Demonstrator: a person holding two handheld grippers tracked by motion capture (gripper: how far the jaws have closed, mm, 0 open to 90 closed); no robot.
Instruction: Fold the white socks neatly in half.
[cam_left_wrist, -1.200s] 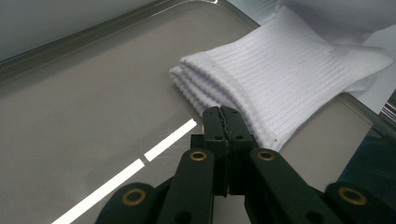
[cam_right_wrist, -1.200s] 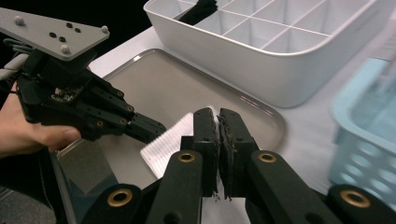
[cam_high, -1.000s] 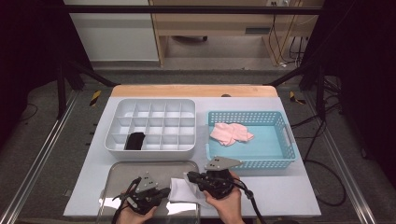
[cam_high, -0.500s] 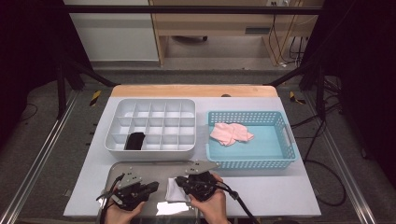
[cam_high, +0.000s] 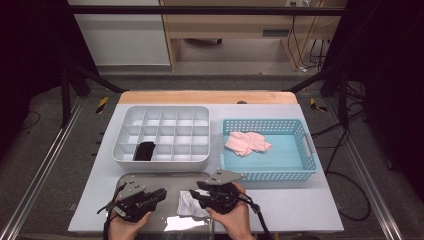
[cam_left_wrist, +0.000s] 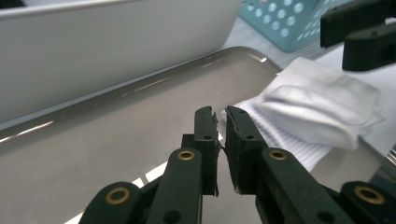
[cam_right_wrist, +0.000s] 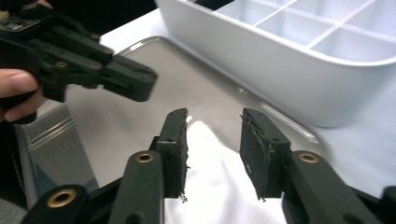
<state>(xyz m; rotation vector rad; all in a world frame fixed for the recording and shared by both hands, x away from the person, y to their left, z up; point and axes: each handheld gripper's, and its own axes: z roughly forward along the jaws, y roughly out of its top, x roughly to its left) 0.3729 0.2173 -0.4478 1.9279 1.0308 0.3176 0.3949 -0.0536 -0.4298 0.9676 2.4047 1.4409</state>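
Both grippers hovering at a folded white cloth (cam_high: 189, 203)
Left gripper (cam_left_wrist: 222, 122) nearly closed, empty; right gripper (cam_right_wrist: 214, 135) gaping over it; cloth's long axis unclear on the steel tray (cam_high: 150, 179)

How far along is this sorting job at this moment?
One black item already sits in the white divided organizer. In hand: the right gripper is open over a white cloth on the metal tray. Pink cloths wait in the blue basket.

Your table (cam_high: 300, 210) has a pale top. On it you have a white compartment tray (cam_high: 165, 132), a blue basket (cam_high: 290, 170) to its right, and a metal tray (cam_high: 165, 182) at the near edge.
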